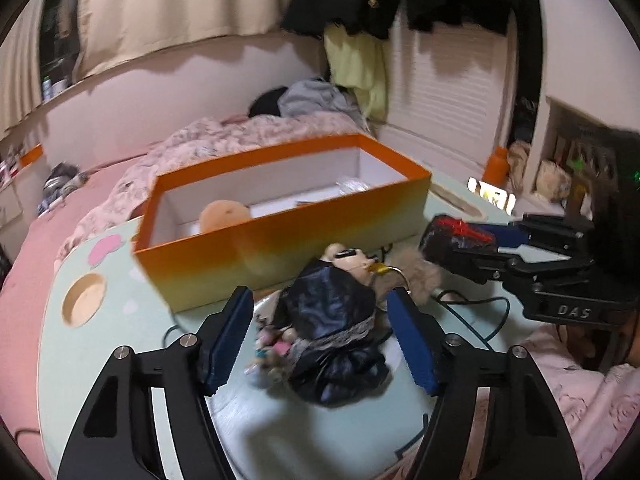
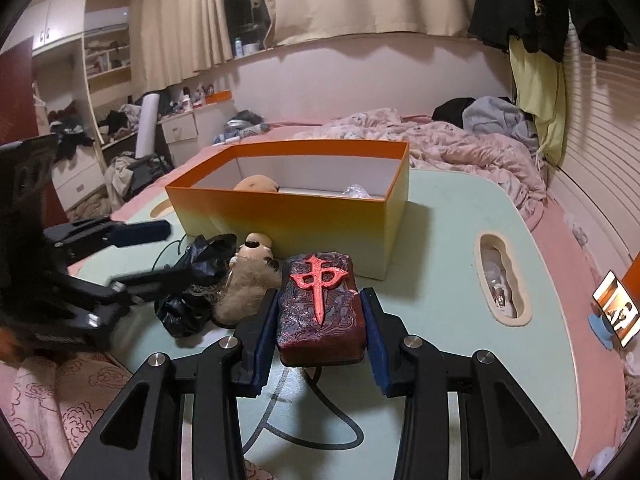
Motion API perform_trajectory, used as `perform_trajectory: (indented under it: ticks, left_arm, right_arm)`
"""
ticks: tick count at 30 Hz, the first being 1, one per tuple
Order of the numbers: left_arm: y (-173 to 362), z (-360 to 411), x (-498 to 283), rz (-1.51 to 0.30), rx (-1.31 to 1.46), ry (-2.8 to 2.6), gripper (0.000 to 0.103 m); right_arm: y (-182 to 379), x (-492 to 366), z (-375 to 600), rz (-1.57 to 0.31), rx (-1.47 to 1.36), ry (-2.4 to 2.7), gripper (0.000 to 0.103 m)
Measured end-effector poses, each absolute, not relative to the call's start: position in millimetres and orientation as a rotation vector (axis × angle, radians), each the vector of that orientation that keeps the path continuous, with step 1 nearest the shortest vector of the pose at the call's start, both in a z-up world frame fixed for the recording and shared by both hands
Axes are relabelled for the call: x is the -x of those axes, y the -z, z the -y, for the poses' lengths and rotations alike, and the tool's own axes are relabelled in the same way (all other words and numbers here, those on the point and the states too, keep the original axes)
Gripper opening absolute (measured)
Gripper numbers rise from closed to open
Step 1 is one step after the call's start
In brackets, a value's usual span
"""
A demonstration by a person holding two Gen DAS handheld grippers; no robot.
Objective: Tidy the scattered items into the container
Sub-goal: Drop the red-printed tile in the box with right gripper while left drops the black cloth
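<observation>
An orange open box (image 1: 280,240) stands on the pale green table (image 1: 120,344); it also shows in the right wrist view (image 2: 304,216), with a tan plush (image 2: 256,183) and a clear item inside. My left gripper (image 1: 320,340) is open, its jaws either side of a doll in dark blue clothes (image 1: 332,320) lying on the table. My right gripper (image 2: 320,320) is shut on a dark red mahjong-tile block (image 2: 320,304) with a red character; it also shows in the left wrist view (image 1: 456,240), held above the table right of the box.
A fluffy beige keychain (image 2: 248,292) and the doll (image 2: 200,280) lie in front of the box. A black cable (image 1: 472,320) runs across the table. The table has a round cutout (image 1: 84,300) and an oval slot (image 2: 500,284). A phone (image 2: 616,308) stands at right. Bedding surrounds the table.
</observation>
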State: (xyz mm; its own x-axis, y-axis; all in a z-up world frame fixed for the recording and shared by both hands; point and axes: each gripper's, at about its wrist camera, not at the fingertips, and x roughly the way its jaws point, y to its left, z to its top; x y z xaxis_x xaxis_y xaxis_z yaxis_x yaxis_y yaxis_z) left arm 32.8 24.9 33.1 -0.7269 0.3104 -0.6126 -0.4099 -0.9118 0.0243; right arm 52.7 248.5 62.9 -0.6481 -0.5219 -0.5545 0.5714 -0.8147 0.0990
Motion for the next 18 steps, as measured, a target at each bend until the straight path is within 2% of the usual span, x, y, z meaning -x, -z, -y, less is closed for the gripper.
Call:
perform_trajectory:
  ticks: [2, 3, 4, 5, 10, 15, 18]
  left_arm:
    - [-27, -32, -25, -0.256, 0.913, -2.586, 0.070]
    - [-24, -34, -21, -0.261, 0.930, -2.586, 0.066]
    - [-20, -34, -20, -0.255, 0.943, -2.577, 0.044]
    - [-18, -33, -18, -0.238, 0.964, -2.558, 0.037]
    - [-28, -14, -28, -0.107, 0.910, -2.585, 0.036]
    - [-63, 30, -46, 0.113, 0.798, -2.636, 0.036]
    - [-81, 49, -49, 0.170, 0.740, -2.666, 0.036]
  right_arm:
    - [-64, -53, -250, -0.104, -0.767, 2.409, 0.038]
    - [-65, -54, -250, -0.101, -0.763, 2.410, 0.038]
    - [-65, -54, -250, -0.099, -0.761, 2.410, 0.038]
    - [-64, -54, -251, -0.098, -0.763, 2.409, 0.038]
    - [-66, -56, -251, -0.089, -0.753, 2.417, 0.038]
    - [-72, -57, -254, -0.067, -0.724, 2.420, 0.038]
    - [-76, -57, -254, -0.049, -0.712, 2.413, 0.038]
